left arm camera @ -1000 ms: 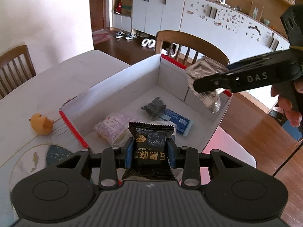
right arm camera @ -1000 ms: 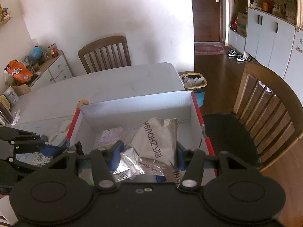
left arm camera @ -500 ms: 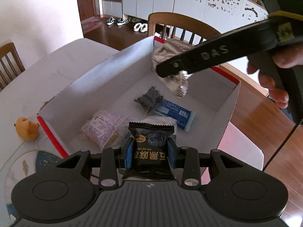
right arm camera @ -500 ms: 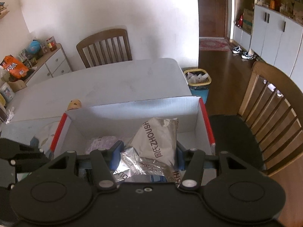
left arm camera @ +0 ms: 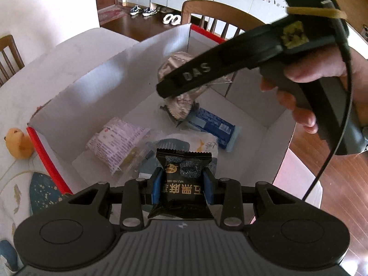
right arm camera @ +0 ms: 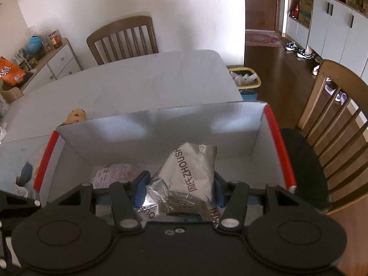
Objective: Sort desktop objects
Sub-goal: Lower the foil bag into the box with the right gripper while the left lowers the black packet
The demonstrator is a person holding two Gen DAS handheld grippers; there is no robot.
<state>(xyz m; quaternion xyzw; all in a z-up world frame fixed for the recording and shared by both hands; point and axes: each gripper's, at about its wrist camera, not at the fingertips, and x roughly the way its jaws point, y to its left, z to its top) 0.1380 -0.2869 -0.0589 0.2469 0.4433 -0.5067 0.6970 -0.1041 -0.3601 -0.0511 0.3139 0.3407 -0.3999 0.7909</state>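
Right up close, the left gripper (left arm camera: 182, 187) has its blue pads (left arm camera: 156, 187) pinched on both sides of a black snack packet (left arm camera: 182, 184) w/ gold print, jaws only partly apart, packet upright btwn them and hanging over the near end of the white box (left arm camera: 103, 80). Same story on the other side: the right gripper (right arm camera: 179, 189) is narrowed onto a crinkly silver foil bag (right arm camera: 191, 168) w/ dark lettering, pads (right arm camera: 140, 189) pressing its edges, bag poking up at abt 12 o'clock from the jaws and held over the box interior (right arm camera: 161, 133). From the left wrist view that right gripper (left arm camera: 174, 89) comes in from 2 o'clock, a person's hand (left arm camera: 322, 87) wrapped on its handle, foil bag (left arm camera: 179, 69) blurred under its finger. Down in the box, just beyond the black packet, a pale wrapper w/ a grey-blue patch (left arm camera: 184, 143); at 10 o'clock of it a pink-printed clear pouch (left arm camera: 117, 145); at 1 o'clock a blue bar wrapper (left arm camera: 214, 126). A dark item under the foil bag is mostly hidden, can't tell what. Box has red-trimmed edges (left arm camera: 46, 158) and sits on a white table (right arm camera: 138, 85). Outside the box at 9 o'clock, a small orange toy figure (left arm camera: 18, 142) on the tabletop, near but apart from the box wall. Farther off, wooden chairs (right arm camera: 122, 39) at the table's far side and a yellow-rimmed bin (right arm camera: 246, 82) on the floor.
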